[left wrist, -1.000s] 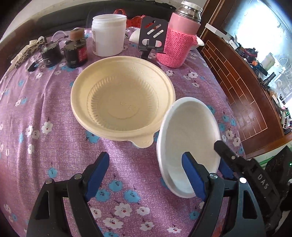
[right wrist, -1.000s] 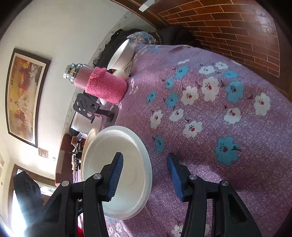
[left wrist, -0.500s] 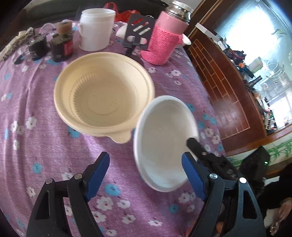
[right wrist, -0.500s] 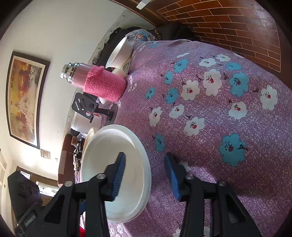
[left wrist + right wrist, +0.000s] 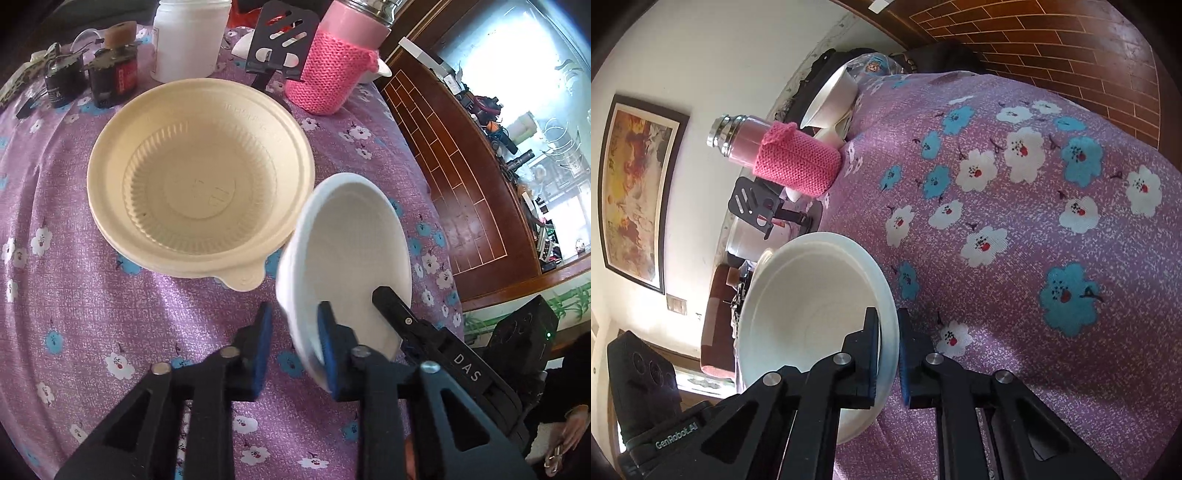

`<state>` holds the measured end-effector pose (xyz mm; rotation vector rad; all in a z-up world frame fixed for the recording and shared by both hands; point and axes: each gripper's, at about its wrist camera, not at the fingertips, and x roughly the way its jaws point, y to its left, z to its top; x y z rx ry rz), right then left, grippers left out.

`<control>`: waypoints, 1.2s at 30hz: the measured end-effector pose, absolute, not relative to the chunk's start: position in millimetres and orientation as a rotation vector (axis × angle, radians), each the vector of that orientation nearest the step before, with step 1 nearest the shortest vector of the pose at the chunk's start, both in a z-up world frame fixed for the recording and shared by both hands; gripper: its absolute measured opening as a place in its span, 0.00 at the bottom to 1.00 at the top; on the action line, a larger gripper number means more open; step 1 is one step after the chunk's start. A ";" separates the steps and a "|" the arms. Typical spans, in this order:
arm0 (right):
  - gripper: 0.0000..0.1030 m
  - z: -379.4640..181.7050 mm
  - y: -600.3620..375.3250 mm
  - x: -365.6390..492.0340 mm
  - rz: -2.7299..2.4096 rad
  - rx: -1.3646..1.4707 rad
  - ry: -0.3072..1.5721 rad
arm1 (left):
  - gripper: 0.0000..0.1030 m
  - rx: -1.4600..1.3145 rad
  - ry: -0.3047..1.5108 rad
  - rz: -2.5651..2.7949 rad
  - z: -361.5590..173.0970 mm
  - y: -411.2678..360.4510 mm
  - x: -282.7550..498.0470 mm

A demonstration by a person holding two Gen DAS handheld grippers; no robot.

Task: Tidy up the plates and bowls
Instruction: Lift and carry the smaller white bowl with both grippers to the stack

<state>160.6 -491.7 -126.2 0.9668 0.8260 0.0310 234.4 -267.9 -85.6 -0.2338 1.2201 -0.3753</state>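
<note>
Nearest to us, the left gripper (image 5: 291, 343) has just been closing, and its blue pads now bracket the near rim of the white bowl (image 5: 354, 243); whether both pads actually press on the rim we cannot tell. The right gripper (image 5: 888, 354) has also just been closing and now clamps the same bowl's rim (image 5: 886, 295) between its pads. The bowl is tilted steeply on edge above the purple floral tablecloth (image 5: 92, 302), at the right of the scene.

We judge this bowl to be thin, light and somewhat flexible, probably disposable. Its smooth rim can slip or buckle, so we take hold at the rim with moderate pressure, pads flat across the lip.

Just beyond and to the left sits the cream plastic bowl (image 5: 199, 173), apparently a stack of two, upright and empty, with a pull tab at its near edge. It is the likely nesting target.

Farther off stand a white jar (image 5: 188, 40), a pink flask in a knitted sleeve (image 5: 332, 70), a black phone stand (image 5: 280, 44) and two dark bottles (image 5: 110, 77). Their contents are not visible.
</note>
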 end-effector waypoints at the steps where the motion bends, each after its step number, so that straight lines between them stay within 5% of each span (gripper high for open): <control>1: 0.09 -125.0 -489.8 161.0 0.028 0.955 0.825 | 0.18 -0.221 1.214 -0.372 -85.2 -268.3 233.8; 36: 0.08 -73.1 -327.8 89.9 0.195 0.649 0.834 | 0.15 -0.245 1.165 -0.289 -66.8 -104.6 126.9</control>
